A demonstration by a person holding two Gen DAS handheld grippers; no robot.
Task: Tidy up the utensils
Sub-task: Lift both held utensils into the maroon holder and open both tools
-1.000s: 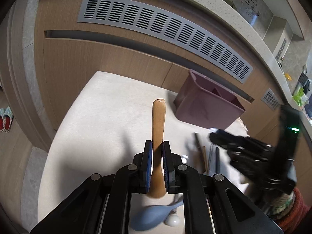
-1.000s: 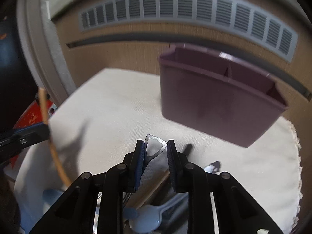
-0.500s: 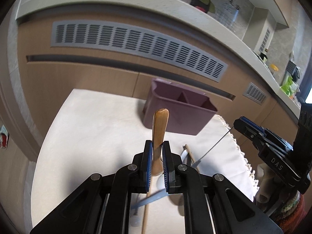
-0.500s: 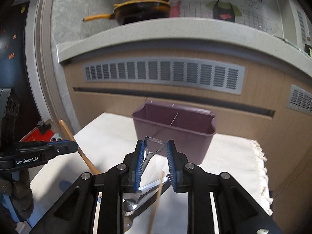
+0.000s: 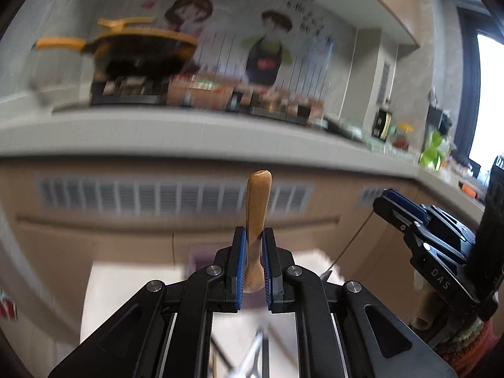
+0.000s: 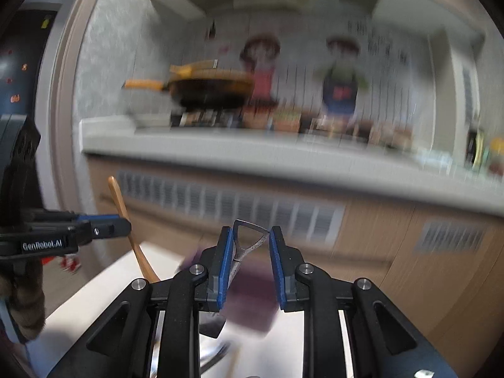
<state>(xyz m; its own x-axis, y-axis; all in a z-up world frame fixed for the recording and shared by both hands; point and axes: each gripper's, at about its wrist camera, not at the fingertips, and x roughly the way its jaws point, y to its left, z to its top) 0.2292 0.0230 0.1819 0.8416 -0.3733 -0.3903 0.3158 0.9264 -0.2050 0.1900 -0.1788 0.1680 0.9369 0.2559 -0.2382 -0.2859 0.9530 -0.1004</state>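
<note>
Wooden and smooth, the long honey-coloured spoon handle (image 5: 257, 217) stood upright, pinched between the blue-padded left tongs (image 5: 254, 263) and lifted well above the white cloth-covered counter (image 5: 132, 286). To the right, the right tongs (image 6: 251, 266) gripped a thin grey metal utensil with a triangular loop end (image 6: 247, 241), tilted against one pad. The blurred purple plastic caddy (image 6: 252, 299) lay below them. Judging by this, neither piece was sorted yet; both remained to be dropped in.
</note>
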